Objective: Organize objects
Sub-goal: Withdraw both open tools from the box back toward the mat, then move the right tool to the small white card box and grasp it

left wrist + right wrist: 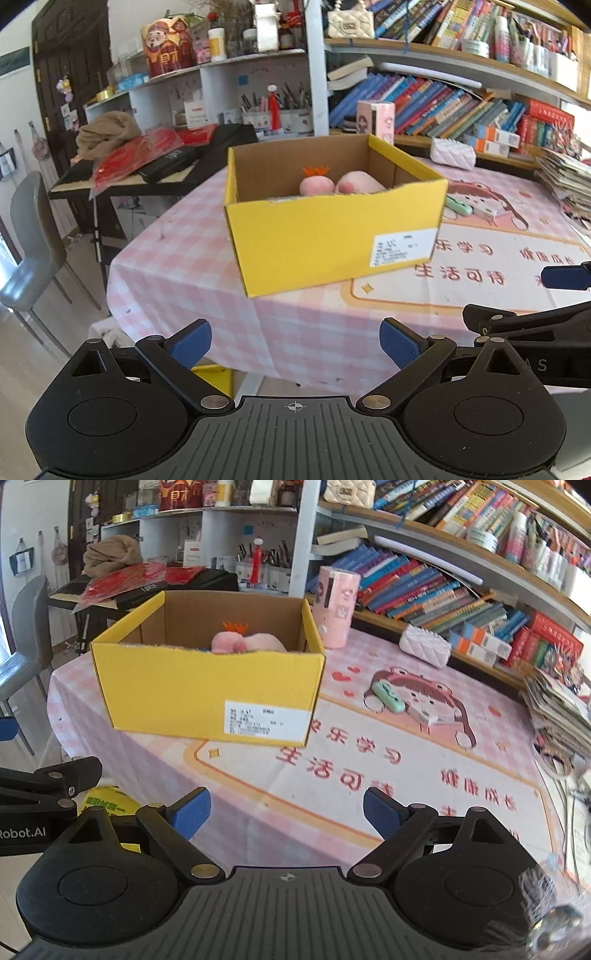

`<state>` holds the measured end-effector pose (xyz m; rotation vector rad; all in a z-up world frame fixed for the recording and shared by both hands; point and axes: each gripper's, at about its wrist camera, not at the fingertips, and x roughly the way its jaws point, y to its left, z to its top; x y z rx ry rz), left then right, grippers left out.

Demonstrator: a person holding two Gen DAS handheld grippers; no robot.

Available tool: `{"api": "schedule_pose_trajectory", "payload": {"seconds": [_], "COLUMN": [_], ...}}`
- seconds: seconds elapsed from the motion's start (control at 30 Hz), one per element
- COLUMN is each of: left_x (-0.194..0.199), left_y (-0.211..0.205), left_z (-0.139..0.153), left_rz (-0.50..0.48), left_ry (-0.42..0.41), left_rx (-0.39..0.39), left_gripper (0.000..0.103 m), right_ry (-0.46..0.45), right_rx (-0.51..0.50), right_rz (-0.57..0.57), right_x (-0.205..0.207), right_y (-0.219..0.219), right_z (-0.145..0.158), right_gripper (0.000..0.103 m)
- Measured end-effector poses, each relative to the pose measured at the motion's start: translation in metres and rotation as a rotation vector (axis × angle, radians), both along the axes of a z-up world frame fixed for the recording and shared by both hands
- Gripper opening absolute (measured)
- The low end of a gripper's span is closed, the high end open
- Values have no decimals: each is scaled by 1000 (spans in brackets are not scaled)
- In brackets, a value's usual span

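Note:
A yellow cardboard box stands open on the table with the pink checked cloth; it also shows in the right wrist view. A pink plush toy with an orange tuft lies inside it, and shows in the right wrist view. A mint green object and a white one lie on the cloth right of the box. My left gripper is open and empty, near the table's front edge. My right gripper is open and empty over the cloth.
A pink cylinder stands behind the box. A white quilted pouch lies by the bookshelf. A stack of papers sits at the right. A grey chair and a black keyboard stand are at the left.

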<state>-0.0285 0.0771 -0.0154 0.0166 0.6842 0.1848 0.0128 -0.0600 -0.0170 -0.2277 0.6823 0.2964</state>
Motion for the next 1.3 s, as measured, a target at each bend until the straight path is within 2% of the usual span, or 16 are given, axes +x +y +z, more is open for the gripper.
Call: {"api": "schedule_pose_trajectory", "payload": {"seconds": [0.27, 0.77, 1.3], "left_x": [0, 23, 54], "left_y": [-17, -65, -98], "left_z": [-3, -3, -3], "left_rz": [-70, -250, -326], "left_ry": [8, 3, 3], "left_rx": [-7, -9, -25], "left_gripper": [99, 99, 99], "right_ry": [17, 14, 17], "right_rx": [-6, -9, -21], "right_rz": [-74, -273, -343], "right_x": [-13, -19, 4], "right_y": [-21, -78, -114], "right_z": [-5, -3, -2], "right_gripper": [91, 93, 94]}}
